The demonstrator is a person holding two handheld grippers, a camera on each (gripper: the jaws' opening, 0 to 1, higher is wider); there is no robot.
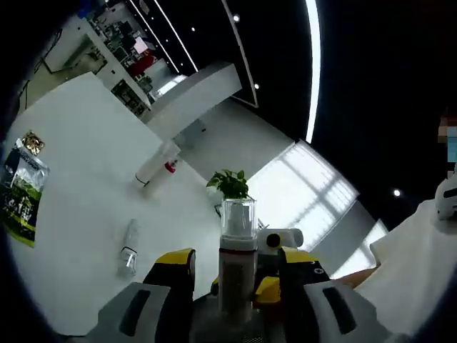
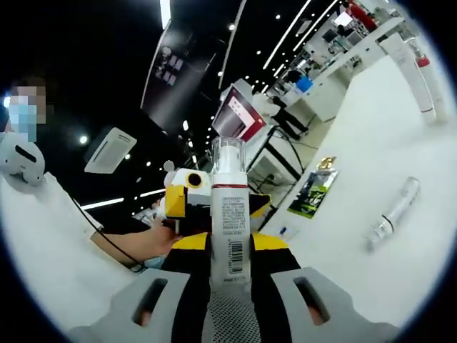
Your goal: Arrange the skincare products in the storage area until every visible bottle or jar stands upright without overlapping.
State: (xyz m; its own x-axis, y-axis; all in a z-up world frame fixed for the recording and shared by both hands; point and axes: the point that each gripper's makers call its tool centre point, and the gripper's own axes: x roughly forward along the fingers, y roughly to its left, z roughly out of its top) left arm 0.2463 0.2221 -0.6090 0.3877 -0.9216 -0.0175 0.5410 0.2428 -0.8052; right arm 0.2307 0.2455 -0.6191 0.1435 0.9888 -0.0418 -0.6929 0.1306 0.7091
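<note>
Two grippers on one pump bottle [image 2: 229, 214], so if you tug unevenly it'll twist or slip loose. It's standing between the right gripper [image 2: 228, 268] jaws, clamped, and the left gripper [image 1: 237, 275] pinches it too. Farther off, a clear tube [image 2: 391, 214] and a white tube [image 1: 157, 166] lie flat on the table [image 1: 86, 179].

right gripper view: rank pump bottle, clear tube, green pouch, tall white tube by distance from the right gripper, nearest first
1. Pump bottle, between the right gripper jaws.
2. Clear tube, lying on the table, right.
3. Green pouch, flat, about as near as the clear tube; too close to call.
4. Tall white tube, upper right.
</note>
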